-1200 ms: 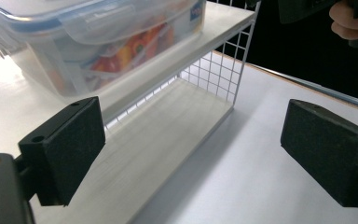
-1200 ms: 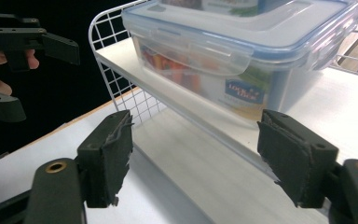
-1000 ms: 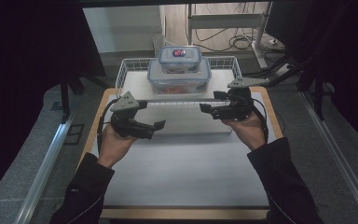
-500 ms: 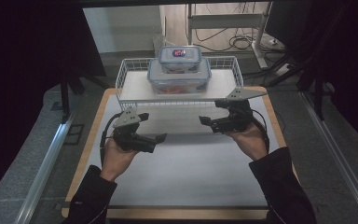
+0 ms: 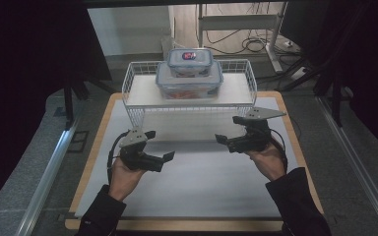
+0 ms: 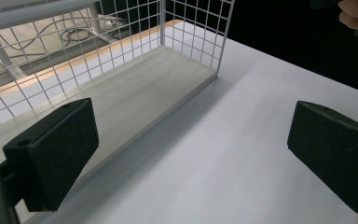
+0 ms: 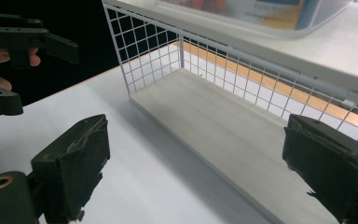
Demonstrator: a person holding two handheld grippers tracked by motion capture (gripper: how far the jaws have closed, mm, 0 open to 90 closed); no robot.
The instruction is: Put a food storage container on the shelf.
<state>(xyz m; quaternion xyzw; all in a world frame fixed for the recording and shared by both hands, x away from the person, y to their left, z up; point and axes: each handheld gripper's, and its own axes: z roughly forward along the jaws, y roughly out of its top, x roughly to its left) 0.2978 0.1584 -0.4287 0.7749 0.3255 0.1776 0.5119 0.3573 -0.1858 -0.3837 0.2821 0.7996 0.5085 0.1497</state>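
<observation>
A white wire rack (image 5: 140,94) stands at the far side of the white mat (image 5: 202,187). On its top shelf sits a large clear lidded container (image 5: 189,82) with a smaller one (image 5: 189,58) stacked on it. My left gripper (image 5: 161,146) hovers over the mat in front of the rack's left end, open and empty. My right gripper (image 5: 227,129) is near the rack's right front, also open and empty. In the left gripper view the pads (image 6: 56,149) frame the rack's lower board (image 6: 135,93). The right gripper view looks under the shelf (image 7: 223,126), with the large container (image 7: 261,14) above.
The mat lies on a wooden board (image 5: 96,147) with a metal rail (image 5: 49,167) at left and another at right. Dark curtains hang on both sides. Cables and a stand (image 5: 236,29) are on the floor behind the rack.
Both hands have drawn back from the rack toward the person, the left farther than the right. Both grippers stay open and empty.
</observation>
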